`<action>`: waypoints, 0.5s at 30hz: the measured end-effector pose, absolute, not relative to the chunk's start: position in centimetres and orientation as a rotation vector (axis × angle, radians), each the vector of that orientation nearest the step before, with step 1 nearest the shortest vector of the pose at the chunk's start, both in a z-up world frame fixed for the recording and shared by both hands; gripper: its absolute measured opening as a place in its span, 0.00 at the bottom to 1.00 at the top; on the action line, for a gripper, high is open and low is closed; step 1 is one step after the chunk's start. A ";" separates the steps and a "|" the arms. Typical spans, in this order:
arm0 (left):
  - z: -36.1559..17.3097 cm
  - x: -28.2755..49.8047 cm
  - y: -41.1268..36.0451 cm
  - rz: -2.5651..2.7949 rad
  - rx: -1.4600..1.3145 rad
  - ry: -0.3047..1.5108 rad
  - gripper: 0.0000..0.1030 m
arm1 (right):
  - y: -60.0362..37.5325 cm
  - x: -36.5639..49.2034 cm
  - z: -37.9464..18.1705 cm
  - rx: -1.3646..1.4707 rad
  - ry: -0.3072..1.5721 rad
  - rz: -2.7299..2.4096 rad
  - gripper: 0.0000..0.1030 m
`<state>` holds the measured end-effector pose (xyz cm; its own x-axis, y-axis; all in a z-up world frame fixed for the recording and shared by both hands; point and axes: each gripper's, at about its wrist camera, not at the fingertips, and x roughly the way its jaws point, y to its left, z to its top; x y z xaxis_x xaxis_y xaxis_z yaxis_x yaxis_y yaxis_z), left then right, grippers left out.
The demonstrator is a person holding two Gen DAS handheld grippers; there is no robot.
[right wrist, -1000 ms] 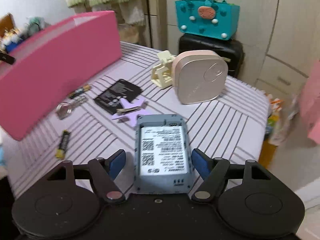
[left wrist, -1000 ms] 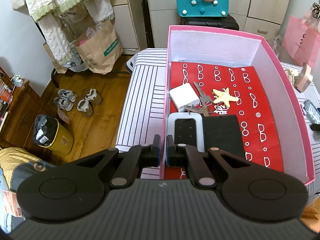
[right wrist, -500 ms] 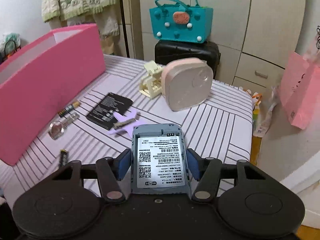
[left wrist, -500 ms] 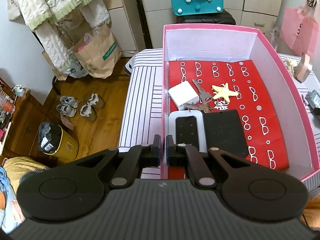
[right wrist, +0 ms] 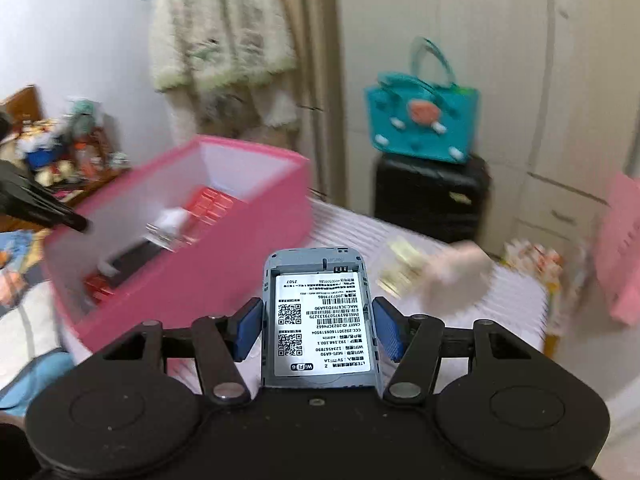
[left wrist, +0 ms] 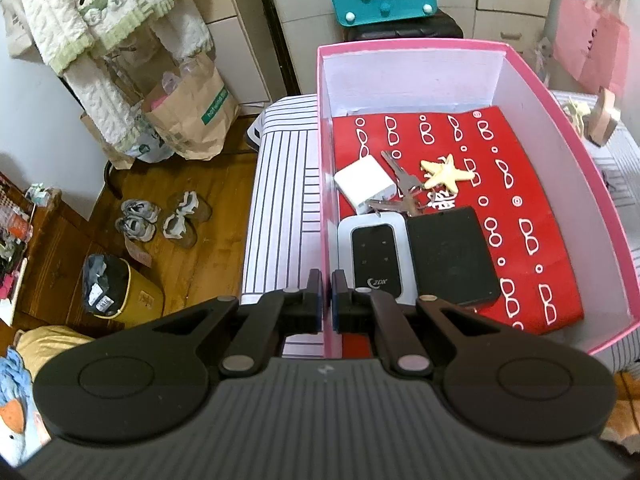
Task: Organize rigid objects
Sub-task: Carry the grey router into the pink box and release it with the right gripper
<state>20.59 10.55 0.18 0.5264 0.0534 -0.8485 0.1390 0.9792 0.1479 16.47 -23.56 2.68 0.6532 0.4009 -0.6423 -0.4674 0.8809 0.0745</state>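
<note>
1. A grey-blue pocket Wi-Fi router with its back cover off (right wrist: 320,320), showing a white label with QR codes and barcodes, sits clamped between the blue-padded fingers (right wrist: 248,330) of the right gripper (right wrist: 318,330), which is closed on its two long sides. It is held up in the air, above the white bedcover with thin dark stripes (right wrist: 516,292) and just beside the near wall of the box.
2. The large pink cardboard box with white inner walls (left wrist: 576,152) rests on the striped bedcover (left wrist: 276,184); in the right wrist view (right wrist: 224,256) it is blurred.
3. The left gripper (left wrist: 327,294) pinches the box's left wall near the front corner, one finger outside and one inside, closed tight on the thin cardboard.
4. On the box's red liner printed with white spectacles (left wrist: 524,208) lie a white-rimmed pocket router with a black face (left wrist: 376,258) and, touching its right side, a flat black rectangular case (left wrist: 452,256).
5. Beyond those two lie a white square charger block (left wrist: 366,186), a bunch of silver keys (left wrist: 400,188) and a cream starfish-shaped piece (left wrist: 446,174), close together.
6. Outside the box, on the bedcover's far right, a cream toy and a beige rounded case appear as blurs (right wrist: 436,276).
7. Behind stand a teal tote bag (right wrist: 422,120) on a black suitcase (right wrist: 430,200), and white wardrobe doors.
</note>
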 end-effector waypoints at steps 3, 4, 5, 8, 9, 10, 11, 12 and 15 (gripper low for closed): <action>0.3 20.5 10.5 -0.057 0.222 1.014 0.04 | -20.9 16.4 4.7 -0.134 0.674 0.582 0.63; 0.3 20.4 10.5 -0.060 0.223 1.013 0.04 | -20.0 16.4 5.3 -0.144 0.665 0.613 0.63; 0.3 20.4 10.5 -0.062 0.224 1.012 0.04 | -18.9 16.4 5.8 -0.154 0.658 0.647 0.63; 0.4 20.2 10.5 -0.070 0.240 1.006 0.04 | -16.0 16.7 6.6 -0.180 0.659 0.725 0.63; 0.4 20.1 10.5 -0.074 0.244 1.005 0.04 | -15.2 16.8 6.7 -0.189 0.663 0.741 0.63; 0.4 20.0 10.5 -0.076 0.245 1.004 0.04 | -14.1 17.0 6.7 -0.204 0.669 0.758 0.63; 0.5 20.0 10.6 -0.080 0.245 1.003 0.04 | -13.3 17.2 6.6 -0.218 0.674 0.771 0.63; 0.5 19.9 10.7 -0.083 0.240 1.003 0.04 | -12.4 17.3 6.5 -0.232 0.680 0.786 0.63; 0.7 19.5 11.2 -0.097 0.217 0.999 0.03 | -10.0 18.4 5.7 -0.265 0.718 0.825 0.63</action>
